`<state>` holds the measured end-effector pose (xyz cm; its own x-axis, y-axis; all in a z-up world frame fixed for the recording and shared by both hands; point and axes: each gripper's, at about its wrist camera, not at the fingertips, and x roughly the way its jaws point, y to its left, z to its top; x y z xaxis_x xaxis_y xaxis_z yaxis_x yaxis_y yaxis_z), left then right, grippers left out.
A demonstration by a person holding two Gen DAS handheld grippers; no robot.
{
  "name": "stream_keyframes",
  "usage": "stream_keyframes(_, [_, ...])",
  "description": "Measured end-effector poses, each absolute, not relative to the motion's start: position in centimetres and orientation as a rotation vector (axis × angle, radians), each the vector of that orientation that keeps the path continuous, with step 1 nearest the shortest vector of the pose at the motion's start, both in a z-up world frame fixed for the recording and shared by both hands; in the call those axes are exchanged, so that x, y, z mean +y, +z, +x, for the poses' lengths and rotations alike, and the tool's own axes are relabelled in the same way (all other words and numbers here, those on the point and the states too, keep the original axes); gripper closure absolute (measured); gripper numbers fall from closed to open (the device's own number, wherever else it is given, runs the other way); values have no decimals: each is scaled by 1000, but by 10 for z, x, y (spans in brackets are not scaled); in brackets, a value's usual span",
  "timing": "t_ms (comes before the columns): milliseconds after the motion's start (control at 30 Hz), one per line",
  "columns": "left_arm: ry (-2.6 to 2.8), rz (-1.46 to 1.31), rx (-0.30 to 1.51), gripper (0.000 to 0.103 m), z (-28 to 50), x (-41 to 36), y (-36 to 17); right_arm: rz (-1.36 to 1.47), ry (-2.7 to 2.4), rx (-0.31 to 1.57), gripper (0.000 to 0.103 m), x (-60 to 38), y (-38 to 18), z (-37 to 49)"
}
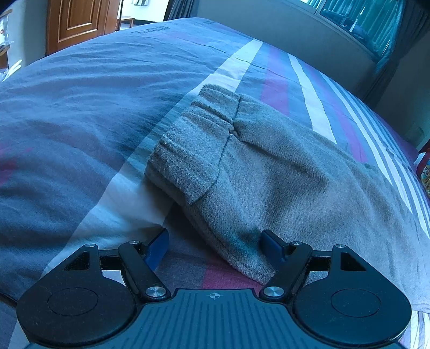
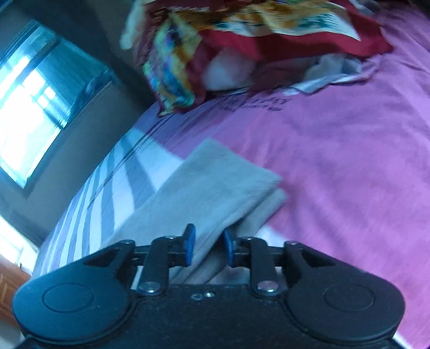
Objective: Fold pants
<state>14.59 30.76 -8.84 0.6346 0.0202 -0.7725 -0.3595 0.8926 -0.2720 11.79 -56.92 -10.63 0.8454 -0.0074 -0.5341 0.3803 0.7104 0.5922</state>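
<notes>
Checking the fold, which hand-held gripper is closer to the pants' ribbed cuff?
Left. The left hand-held gripper sits open just short of the ribbed cuff; the right hand-held gripper straddles plain pant fabric, no cuff visible.

Dark printed lettering [image 1: 151, 29] stands on the striped grey-blue bed cover [image 1: 80, 107] near its far edge beside the wooden door [image 1: 78, 21], too small and blurred to read.

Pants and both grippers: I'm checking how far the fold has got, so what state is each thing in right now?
Pants: grey, lying on the bed, ribbed cuffs stacked, edges not quite aligned.
Left gripper: open wide over the pants' edge, gripping nothing.
Right gripper: jaws narrowly apart, grey cloth between them, pads not pressing.
Striped bedcover: spread out, wrinkled.
Colourful bundle: crumpled in a heap.
</notes>
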Motion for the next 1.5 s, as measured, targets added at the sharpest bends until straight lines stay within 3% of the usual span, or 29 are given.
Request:
stream_keyframes(67, [226, -433, 854, 28, 144, 307, -89, 791, -252, 532, 82, -580, -109, 122])
stream_keyframes(133, [227, -439, 846, 28, 142, 308, -89, 811, -257, 557, 99, -589, -111, 128])
stream_keyframes(300, [251, -493, 754, 28, 124, 314, -72, 755, -216, 484, 99, -583, -96, 120])
stream_keyframes(433, [241, -634, 632, 28, 103, 332, -63, 756, -209, 533, 75, -583, -108, 115])
stream_keyframes(467, [229, -662, 616, 35, 101, 336, -63, 741, -195, 528, 65, -580, -106, 111])
stream_keyframes(500, [206, -697, 619, 56, 102, 341, -66, 723, -177, 525, 62, -576, -106, 108])
stream_keyframes(533, [191, -726, 636, 68, 105, 343, -70, 709, -170, 525, 55, -573, -105, 108])
stream_keyframes(567, [192, -739, 655, 73, 108, 345, -74, 691, -164, 530, 49, -569, -104, 108])
stream_keyframes(667, [192, -756, 654, 74, 111, 343, -80, 637, -157, 549, 42, -558, -97, 118])
stream_keyframes(700, [179, -758, 628, 84, 108, 341, -78, 626, -156, 555, 41, -556, -96, 122])
stream_keyframes(733, [157, -761, 584, 86, 104, 339, -76, 617, -157, 559, 38, -554, -95, 124])
stream_keyframes(867, [116, -779, 542, 86, 101, 336, -79, 613, -165, 565, 37, -551, -96, 127])
stream_keyframes(1000, [92, -826, 665, 85, 131, 341, -97, 622, -171, 571, 38, -553, -98, 130])
stream_keyframes(1033, [90, -794, 678, 86, 140, 339, -95, 618, -172, 575, 38, -552, -97, 130])
stream_keyframes(1067, [89, -769, 679, 95, 147, 338, -90, 615, -176, 578, 38, -552, -96, 131])
stream_keyframes(1233, [-6, -686, 499, 95, 146, 340, -46, 635, -194, 588, 48, -556, -95, 130])
stream_keyframes(1333, [73, -580, 766, 95, 170, 342, -85, 656, -187, 582, 49, -559, -98, 126])
stream_keyframes(1500, [60, -625, 742, 95, 163, 342, -91, 678, -186, 581, 49, -561, -98, 126])
